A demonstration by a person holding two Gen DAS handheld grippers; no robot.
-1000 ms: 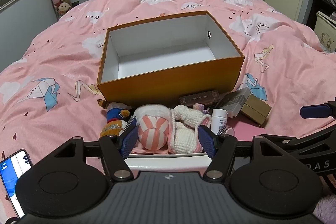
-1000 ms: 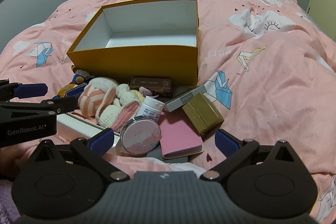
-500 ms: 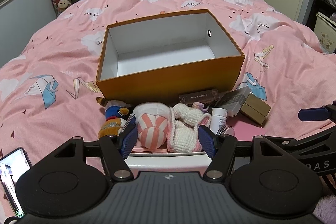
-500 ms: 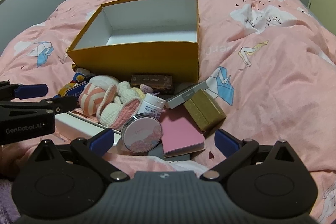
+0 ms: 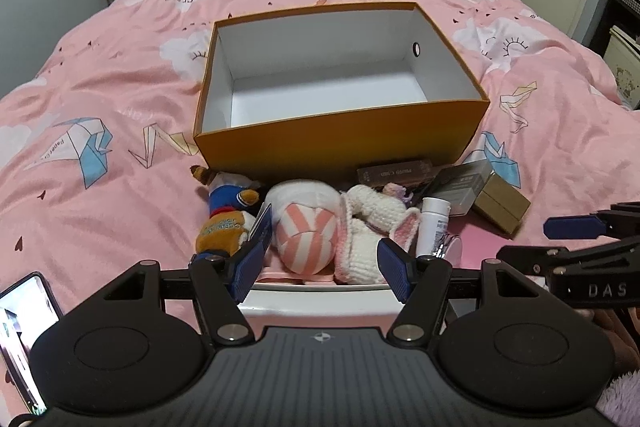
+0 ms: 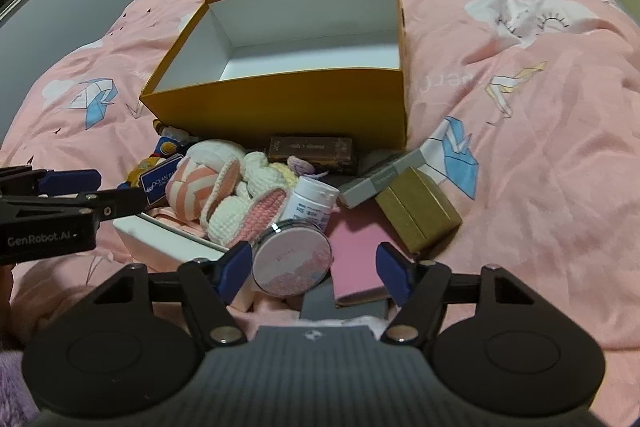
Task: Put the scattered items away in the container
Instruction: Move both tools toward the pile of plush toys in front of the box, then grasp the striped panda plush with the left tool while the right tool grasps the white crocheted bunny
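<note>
Left tool [image 5: 324, 263] gapes wide around the pink-striped plush ball [image 5: 306, 237]; right tool [image 6: 316, 265], closing, frames the round pink compact [image 6: 292, 258], seen whole only in the right view.

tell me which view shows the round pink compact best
The right wrist view: the round pink compact lies face-up in full, near the closing right gripper. In the left wrist view only its edge shows behind the white bottle.

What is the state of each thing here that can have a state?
orange box: open, empty.
left gripper: open, holding nothing.
right gripper: jaws closing, round compact between them, not gripped.
white bottle: capped, leaning.
gold box: closed.
phone: screen on.
</note>
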